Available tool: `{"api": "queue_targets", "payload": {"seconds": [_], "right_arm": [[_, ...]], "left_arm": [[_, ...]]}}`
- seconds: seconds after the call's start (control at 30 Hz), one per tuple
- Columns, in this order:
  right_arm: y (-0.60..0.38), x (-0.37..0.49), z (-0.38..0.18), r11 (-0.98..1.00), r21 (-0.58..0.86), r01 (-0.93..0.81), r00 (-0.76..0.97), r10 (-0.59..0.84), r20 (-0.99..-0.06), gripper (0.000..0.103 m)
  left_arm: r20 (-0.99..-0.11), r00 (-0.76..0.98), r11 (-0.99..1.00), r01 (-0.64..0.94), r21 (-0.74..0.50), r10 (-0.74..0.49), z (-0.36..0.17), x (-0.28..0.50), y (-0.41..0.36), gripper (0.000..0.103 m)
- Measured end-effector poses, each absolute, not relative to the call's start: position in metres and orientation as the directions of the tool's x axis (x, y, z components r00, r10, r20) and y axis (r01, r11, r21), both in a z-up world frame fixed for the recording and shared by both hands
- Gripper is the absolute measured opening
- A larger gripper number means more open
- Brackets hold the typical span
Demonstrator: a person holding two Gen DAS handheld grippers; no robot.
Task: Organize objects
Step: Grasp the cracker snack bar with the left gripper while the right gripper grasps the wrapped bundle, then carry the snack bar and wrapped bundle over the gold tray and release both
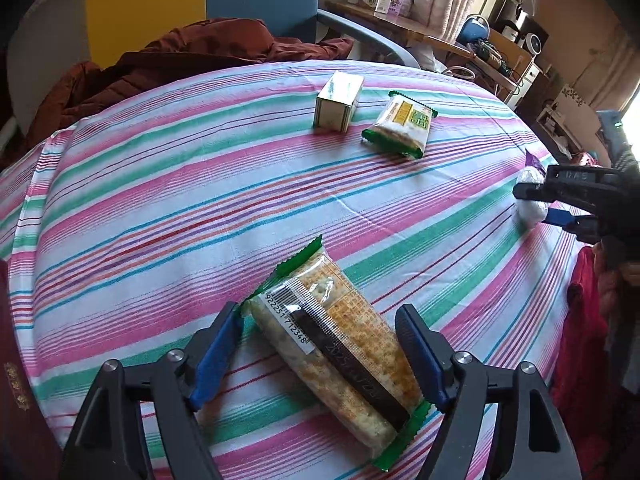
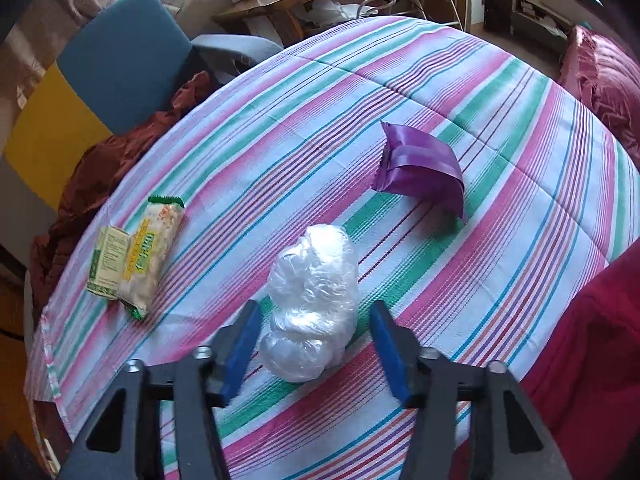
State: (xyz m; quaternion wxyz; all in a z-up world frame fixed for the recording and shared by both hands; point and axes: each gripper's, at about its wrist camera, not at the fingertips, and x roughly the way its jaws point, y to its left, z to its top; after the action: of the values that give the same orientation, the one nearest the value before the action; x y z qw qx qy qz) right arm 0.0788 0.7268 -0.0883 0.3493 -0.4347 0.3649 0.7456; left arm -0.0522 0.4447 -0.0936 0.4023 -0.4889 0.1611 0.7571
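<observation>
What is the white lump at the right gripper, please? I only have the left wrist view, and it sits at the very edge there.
Observer: It is a crumpled bundle of clear plastic, lying on the striped cloth between the pads of the right gripper.
Operator: Are the pads pressing on it?
Observer: Not in the right wrist view; a sliver of cloth shows on each side of the bundle.
Operator: Is anything else lying near it?
Observer: Yes, a shiny purple packet lies on the cloth beyond the bundle, clearly apart from it.
</observation>
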Motion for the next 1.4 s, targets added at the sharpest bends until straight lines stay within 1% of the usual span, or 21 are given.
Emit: {"api": "queue_targets", "payload": {"seconds": [0.03, 0.13, 0.23, 0.33, 0.47, 0.6, 0.77, 0.83, 0.9, 0.93, 0.97, 1.0, 1.07, 1.1, 1.2, 1.4], "right_arm": [[0.725, 0.077, -0.090, -0.502, 0.222, -0.836, -0.363, 0.201, -0.910, 0.040], [0.720, 0.072, -0.088, -0.542, 0.189, -0.819, -0.349, 0.210, -0.913, 0.036], [0.711, 0.066, -0.082, -0.604, 0.201, -0.771, -0.390, 0.198, -0.899, 0.036], [0.695, 0.051, -0.078, -0.695, 0.239, -0.678, -0.445, 0.129, -0.886, 0.036], [0.662, 0.034, -0.075, -0.805, 0.206, -0.556, -0.451, 0.085, -0.888, 0.036], [0.641, 0.026, -0.075, -0.861, 0.181, -0.475, -0.448, 0.059, -0.892, 0.036], [0.634, 0.012, -0.081, -0.885, 0.143, -0.444, -0.429, 0.069, -0.901, 0.036], [0.634, 0.012, -0.081, -0.887, 0.142, -0.439, -0.429, 0.068, -0.901, 0.036], [0.631, 0.011, -0.081, -0.895, 0.140, -0.425, -0.427, 0.062, -0.902, 0.036], [0.629, 0.004, -0.083, -0.900, 0.134, -0.416, -0.423, 0.061, -0.904, 0.036], [0.626, 0.003, -0.084, -0.907, 0.125, -0.403, -0.418, 0.061, -0.906, 0.036], [0.623, 0.005, -0.083, -0.912, 0.118, -0.392, -0.417, 0.062, -0.907, 0.036], [0.615, 0.002, -0.083, -0.927, 0.108, -0.360, -0.418, 0.056, -0.907, 0.036], [0.611, 0.001, -0.083, -0.934, 0.106, -0.340, -0.423, 0.051, -0.905, 0.036], [0.602, 0.001, -0.080, -0.948, 0.110, -0.299, -0.442, 0.036, -0.896, 0.036], [0.593, -0.005, -0.078, -0.957, 0.106, -0.270, -0.456, 0.031, -0.889, 0.036]], "left_arm": [[-0.871, -0.201, -0.623, -0.769, -0.143, 0.448, -0.094, -0.051, 0.444, 0.080], [-0.871, -0.207, -0.630, -0.764, -0.141, 0.446, -0.093, -0.049, 0.437, 0.080], [-0.871, -0.200, -0.643, -0.749, -0.159, 0.448, -0.091, -0.049, 0.428, 0.080], [-0.873, -0.189, -0.648, -0.741, -0.174, 0.450, -0.090, -0.047, 0.420, 0.081], [-0.872, -0.173, -0.665, -0.717, -0.207, 0.458, -0.088, -0.045, 0.409, 0.090], [-0.872, -0.180, -0.673, -0.711, -0.204, 0.455, -0.089, -0.044, 0.403, 0.091], [-0.890, -0.195, -0.725, -0.663, -0.190, 0.412, -0.090, -0.049, 0.411, 0.089], [-0.894, -0.218, -0.733, -0.661, -0.160, 0.392, -0.091, -0.047, 0.414, 0.086], [-0.889, -0.242, -0.719, -0.683, -0.129, 0.390, -0.090, -0.040, 0.418, 0.076], [-0.882, -0.248, -0.704, -0.699, -0.123, 0.400, -0.090, -0.036, 0.418, 0.073], [-0.877, -0.247, -0.694, -0.709, -0.127, 0.412, -0.089, -0.033, 0.416, 0.067], [-0.874, -0.241, -0.685, -0.716, -0.133, 0.422, -0.088, -0.030, 0.414, 0.055], [-0.870, -0.245, -0.676, -0.726, -0.128, 0.428, -0.086, -0.026, 0.410, 0.051], [-0.868, -0.247, -0.676, -0.725, -0.129, 0.430, -0.085, -0.026, 0.407, 0.047], [-0.858, -0.263, -0.665, -0.738, -0.116, 0.441, -0.078, -0.021, 0.399, 0.042], [-0.828, -0.321, -0.657, -0.750, -0.075, 0.460, -0.060, -0.011, 0.381, 0.039]]}}
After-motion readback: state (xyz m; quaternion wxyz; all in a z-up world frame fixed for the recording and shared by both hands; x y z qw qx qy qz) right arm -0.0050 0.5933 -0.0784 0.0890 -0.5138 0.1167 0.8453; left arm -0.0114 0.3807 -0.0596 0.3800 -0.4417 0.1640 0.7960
